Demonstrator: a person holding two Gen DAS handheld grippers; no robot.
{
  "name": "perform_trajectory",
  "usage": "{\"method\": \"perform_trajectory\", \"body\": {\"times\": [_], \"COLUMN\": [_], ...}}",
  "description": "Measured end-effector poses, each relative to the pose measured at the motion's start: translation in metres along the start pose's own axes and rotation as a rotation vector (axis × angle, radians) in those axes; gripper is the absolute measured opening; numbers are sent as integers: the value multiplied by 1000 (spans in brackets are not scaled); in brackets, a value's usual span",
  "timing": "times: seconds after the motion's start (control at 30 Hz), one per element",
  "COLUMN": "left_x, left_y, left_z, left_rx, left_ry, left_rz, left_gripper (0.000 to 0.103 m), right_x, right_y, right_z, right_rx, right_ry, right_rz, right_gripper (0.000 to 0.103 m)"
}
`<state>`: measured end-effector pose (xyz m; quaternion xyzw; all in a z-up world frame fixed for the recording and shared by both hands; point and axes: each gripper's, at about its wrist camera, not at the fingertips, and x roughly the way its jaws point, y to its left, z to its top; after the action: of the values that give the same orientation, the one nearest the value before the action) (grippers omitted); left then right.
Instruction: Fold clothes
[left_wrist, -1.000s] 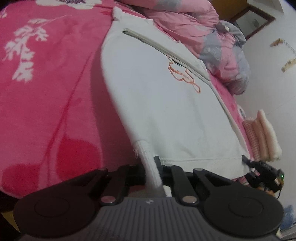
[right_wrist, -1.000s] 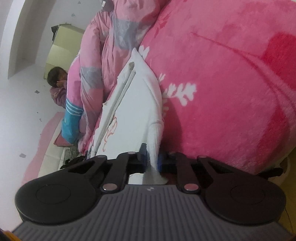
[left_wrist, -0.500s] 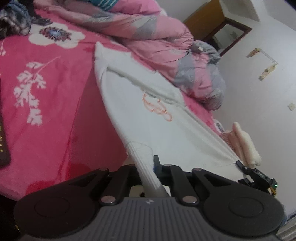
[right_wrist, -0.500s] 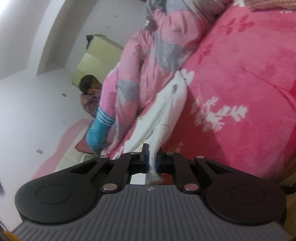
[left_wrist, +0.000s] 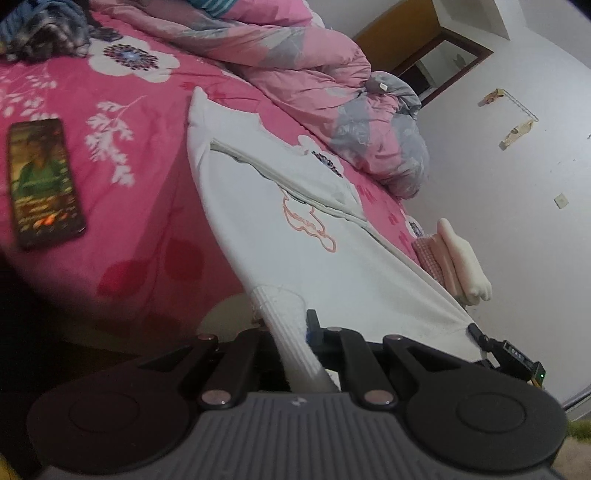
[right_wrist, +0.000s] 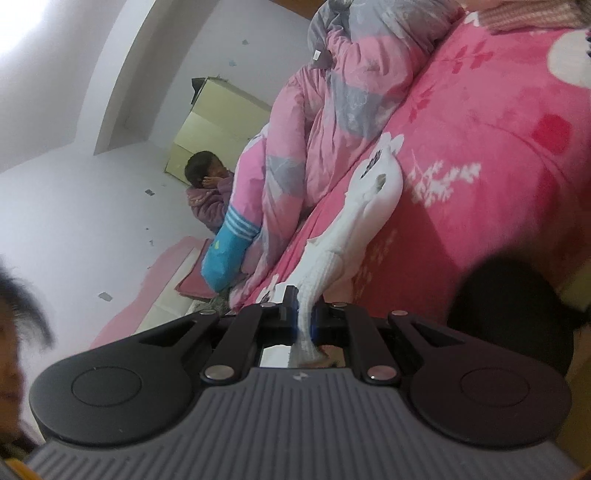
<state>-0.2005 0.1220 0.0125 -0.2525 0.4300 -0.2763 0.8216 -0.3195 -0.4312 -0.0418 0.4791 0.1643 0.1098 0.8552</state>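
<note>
Ribbed hem of a white sweatshirt (left_wrist: 295, 236) sits clamped in the left gripper (left_wrist: 295, 334), its jaws closed tight on the knit band at the near edge of the bed. Low at the right of the same view, the right gripper (right_wrist: 304, 317) pinches the garment's other hem corner, so the cloth is stretched between the two tools and lifted off the near edge of the mattress.

From the hem the sweatshirt runs away over the pink floral blanket (left_wrist: 122, 122), front up, with an orange outline drawing (left_wrist: 310, 221) on the chest and the far end resting on the blanket. From the right wrist the garment (right_wrist: 365, 210) shows edge-on, as a narrow white strip rising from the closed jaws toward the middle of the bed.

Left of the sweatshirt, a smartphone (left_wrist: 42, 181) lies flat on the blanket with its screen lit. To the right, at the bed's edge, lies a small stack of folded pale cloth (left_wrist: 461, 258). Farther off, a rumpled pink and grey quilt (left_wrist: 332, 92) is heaped along the far side of the bed, touching the blanket. Beyond it a seated person (right_wrist: 210, 192) in a purple top is at the wall, a hand raised to the head.
</note>
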Motion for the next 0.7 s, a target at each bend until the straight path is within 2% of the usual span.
{"method": "perform_trajectory", "body": {"times": [0.13, 0.4, 0.53, 0.7], "left_x": [3, 15, 16, 27], "left_y": [8, 21, 27, 28], "left_z": [-2, 3, 20, 57], "left_rx": [-19, -68, -75, -49], "left_ry": [-14, -35, -69, -118], "left_rz": [-28, -59, -58, -81], "left_gripper": [5, 6, 6, 6], "right_x": [-7, 16, 27, 50], "right_y": [2, -5, -5, -1], "right_z": [-13, -8, 0, 12], "right_rx": [23, 55, 61, 46], "right_ry": [4, 10, 4, -5], "right_rz": [-10, 24, 49, 81], "right_gripper": [4, 5, 5, 5]}}
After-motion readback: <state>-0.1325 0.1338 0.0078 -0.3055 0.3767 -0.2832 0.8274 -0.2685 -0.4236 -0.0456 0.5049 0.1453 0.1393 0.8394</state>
